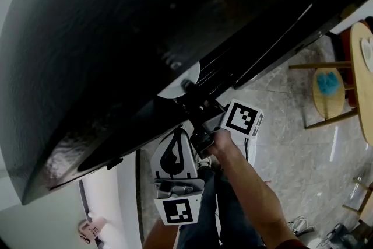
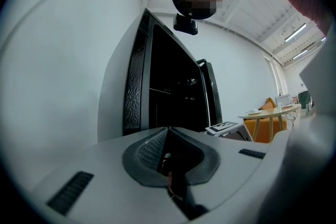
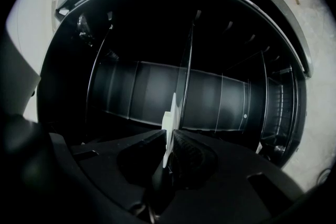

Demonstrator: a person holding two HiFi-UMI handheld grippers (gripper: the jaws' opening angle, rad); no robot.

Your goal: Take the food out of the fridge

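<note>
The fridge (image 1: 116,38) is a big dark body filling the upper head view, and its black inside with wire shelves (image 3: 157,86) fills the right gripper view. A white plate (image 1: 182,79) shows at the fridge's opening. In the right gripper view its thin rim (image 3: 170,113) stands edge-on between the jaws. My right gripper (image 3: 170,136), black with a marker cube (image 1: 242,118), is shut on that rim. No food on the plate is visible. My left gripper (image 1: 176,134) hangs below and is white. Its jaws (image 2: 167,134) are shut on nothing and face the dark fridge (image 2: 173,92).
A wooden table (image 1: 362,67) and a stool with a blue thing (image 1: 327,86) stand at the right on the stone floor. The person's legs (image 1: 221,207) are below the grippers. A table with orange chairs (image 2: 268,115) shows beyond the fridge.
</note>
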